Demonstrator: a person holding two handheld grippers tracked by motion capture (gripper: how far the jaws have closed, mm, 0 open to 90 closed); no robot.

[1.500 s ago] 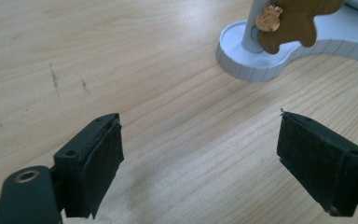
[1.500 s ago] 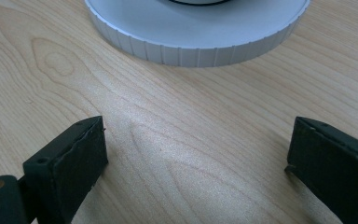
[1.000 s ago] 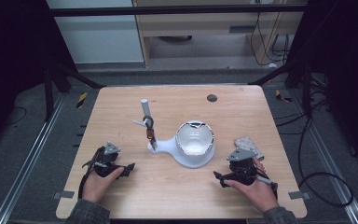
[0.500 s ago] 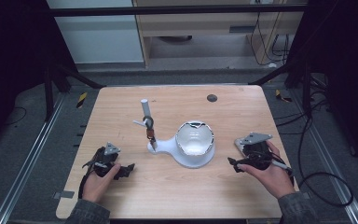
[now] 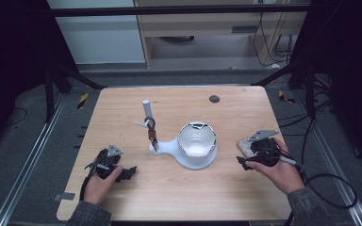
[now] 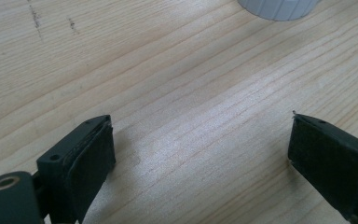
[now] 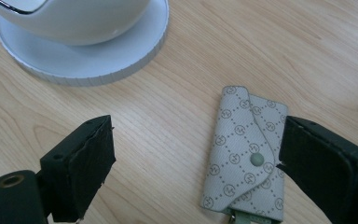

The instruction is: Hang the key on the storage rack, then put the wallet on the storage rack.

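Since the earlier frame the right gripper (image 5: 243, 161) has swung toward the counter's right edge, its fingers (image 7: 81, 168) narrowing a little yet released, straddling nothing. The right gripper view shows a patterned key pouch (image 7: 244, 151) with a snap, flat beside the right finger; from above it lies near that right edge. The left gripper (image 5: 131, 172), fingers released, rests near the front-left corner. A white stand (image 5: 188, 157) sits mid-counter (image 5: 245, 117); dark floor surrounds it.
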